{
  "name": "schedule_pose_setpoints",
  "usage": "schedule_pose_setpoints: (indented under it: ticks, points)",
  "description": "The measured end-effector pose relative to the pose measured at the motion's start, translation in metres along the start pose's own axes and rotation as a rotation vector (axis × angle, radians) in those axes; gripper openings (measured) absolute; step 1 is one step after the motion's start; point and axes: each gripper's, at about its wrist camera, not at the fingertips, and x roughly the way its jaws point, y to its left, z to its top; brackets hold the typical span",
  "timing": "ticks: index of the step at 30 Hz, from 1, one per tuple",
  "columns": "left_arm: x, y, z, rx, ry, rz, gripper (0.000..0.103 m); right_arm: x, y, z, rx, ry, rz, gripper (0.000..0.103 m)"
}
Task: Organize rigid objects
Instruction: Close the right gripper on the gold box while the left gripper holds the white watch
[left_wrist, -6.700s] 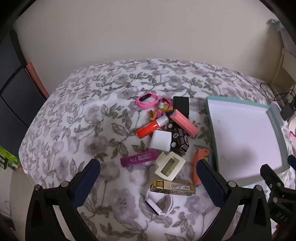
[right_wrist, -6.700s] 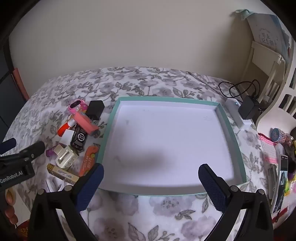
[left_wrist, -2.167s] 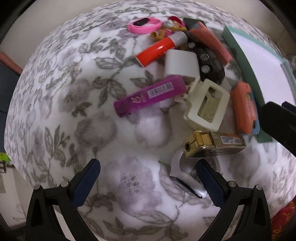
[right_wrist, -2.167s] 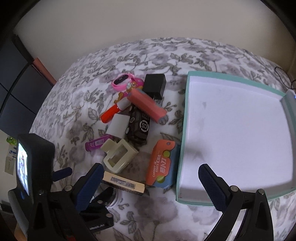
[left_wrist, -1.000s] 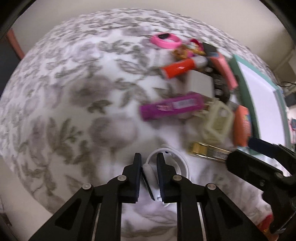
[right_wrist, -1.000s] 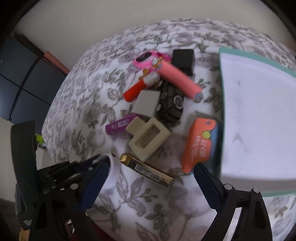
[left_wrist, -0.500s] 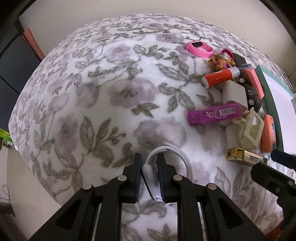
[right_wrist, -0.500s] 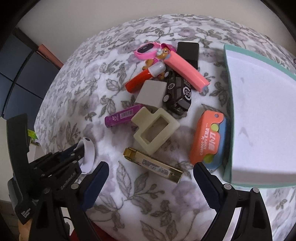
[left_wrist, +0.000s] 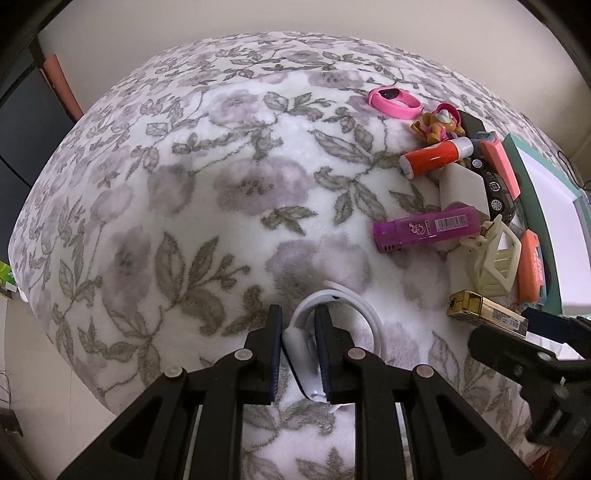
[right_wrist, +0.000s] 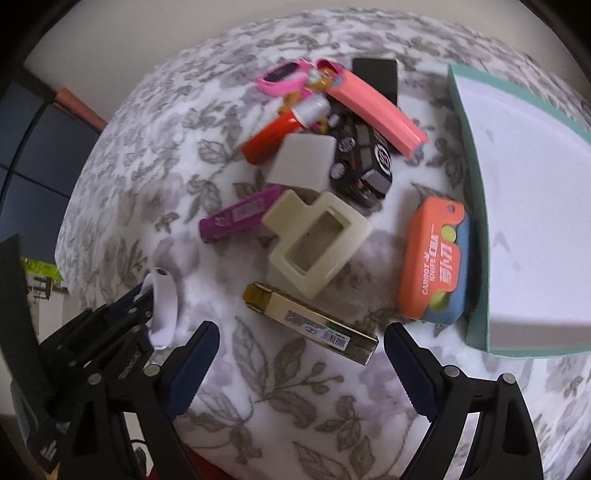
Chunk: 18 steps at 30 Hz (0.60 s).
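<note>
**Asker:** While both tools point steeply down at a bed covered in a grey floral fleece blanket (left_wrist: 229, 206), what is each one doing?

**Describer:** The left gripper (left_wrist: 298, 343) is clenched on a white plastic wristband (left_wrist: 354, 314), its two pads pinching the band's thick tracker end while the loop curls away in front of them. The right gripper (right_wrist: 301, 360) has nothing between its jaws; they stand wide and are narrowing slightly, hovering over a long gold metallic lighter (right_wrist: 314, 326) that lies flat on the blanket.

**Asker:** Where do things go?

**Describer:** Most likely into the shallow teal-rimmed white tray (right_wrist: 476, 206) at the right of the pile, which looks empty. Just beside its edge lies an orange carrot-shaped plastic knife case (right_wrist: 432, 258). Nearby are a cream rectangular plastic hair claw (right_wrist: 317, 240), a purple plastic lighter (right_wrist: 240, 214), a black toy car (right_wrist: 362, 162) and a pink silicone watch band (right_wrist: 284, 77).

**Asker:** How should this step be done well?

**Describer:** My judgement: keep the left grip firm, because the band is pinched only at one end and its loop could swing or catch on the fleece. Lift clear of the pile before crossing to the tray. For the right tool, straddle the gold lighter across its narrow width, not its length, and press down slightly, since the soft blanket will give.
</note>
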Motion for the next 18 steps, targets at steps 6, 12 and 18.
schedule_pose_setpoints:
  ticks: [6, 12, 18]
  points:
    - [-0.005, -0.002, 0.000, 0.007, -0.006, 0.000, 0.020, 0.008, 0.000, 0.008, 0.033, -0.015, -0.019, 0.091]
    - [-0.005, -0.008, -0.001, 0.032, -0.011, 0.017, 0.020, 0.016, 0.004, 0.014, 0.040, -0.020, -0.066, 0.091]
    - [-0.004, -0.011, -0.001, 0.043, -0.014, 0.019, 0.020, 0.028, 0.023, 0.022, 0.012, -0.028, -0.132, 0.088]
